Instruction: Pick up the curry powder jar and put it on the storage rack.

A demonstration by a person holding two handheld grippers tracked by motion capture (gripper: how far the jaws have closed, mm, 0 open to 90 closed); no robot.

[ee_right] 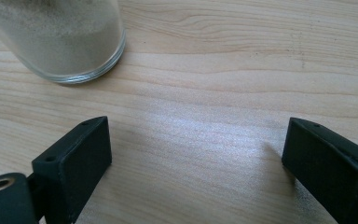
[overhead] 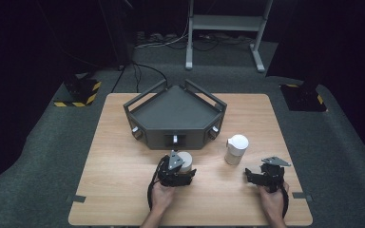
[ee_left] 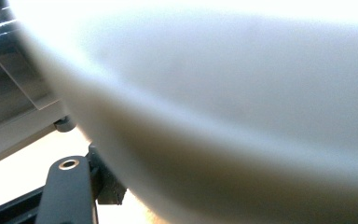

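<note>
A pale cylindrical container [overhead: 187, 159] stands on the wooden table [overhead: 123, 161] just in front of the dark tray, and my left gripper [overhead: 184, 167] is shut on it from the near side. In the left gripper view the container [ee_left: 223, 102] is a blurred white mass right at the camera, with one black finger [ee_left: 67, 191] beside it at the lower left. My right gripper [overhead: 264, 173] rests near the front right of the table, open, with bare wood between its fingers [ee_right: 196, 158]. A glass jar with a white lid [overhead: 236, 148] stands just beyond it; its powder-filled base [ee_right: 60, 42] is at the upper left.
A dark five-sided tray [overhead: 176, 116] with raised rails sits at the back middle of the table. Black tape marks [overhead: 76, 198] lie near the front corners. A grey stand [overhead: 223, 28] and cables are on the floor beyond the table.
</note>
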